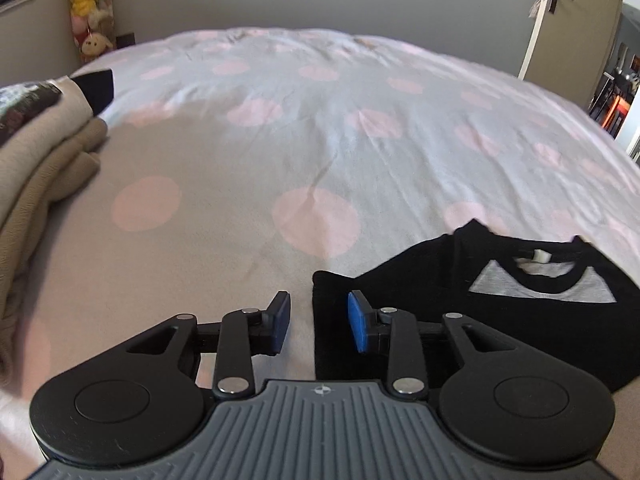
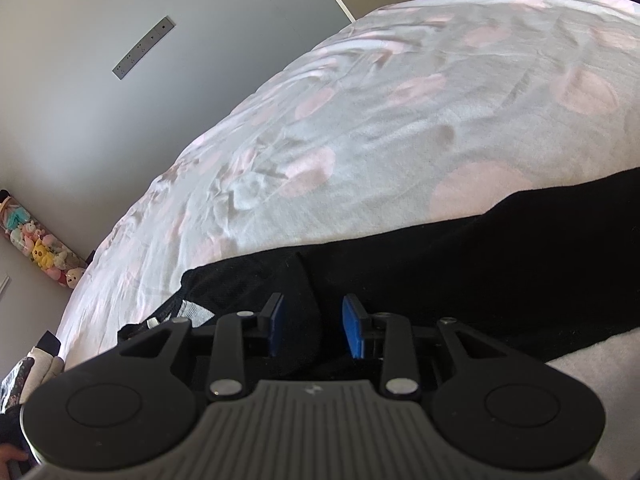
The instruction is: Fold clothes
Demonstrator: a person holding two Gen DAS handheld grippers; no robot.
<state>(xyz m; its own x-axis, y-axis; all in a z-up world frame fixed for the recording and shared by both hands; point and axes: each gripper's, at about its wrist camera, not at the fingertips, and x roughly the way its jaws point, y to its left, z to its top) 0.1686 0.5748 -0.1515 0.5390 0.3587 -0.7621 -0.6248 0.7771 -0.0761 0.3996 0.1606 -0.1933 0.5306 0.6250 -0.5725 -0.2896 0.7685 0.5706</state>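
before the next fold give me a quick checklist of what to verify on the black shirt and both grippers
1. Left gripper over the shirt's edge: ok, the black shirt edge lies between its fingers.
2. Left grip closed on cloth: not ok, the pads stand apart.
3. Right gripper over the shirt: ok.
4. Right grip on fabric: cannot tell, no pinch shows.
5. Bedspread ahead free for the fold: ok.
6. Beige folded pile out of the way: ok, at the left.

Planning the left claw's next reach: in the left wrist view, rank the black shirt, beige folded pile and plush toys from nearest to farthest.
1. black shirt, under its right finger.
2. beige folded pile, left.
3. plush toys, far left corner.
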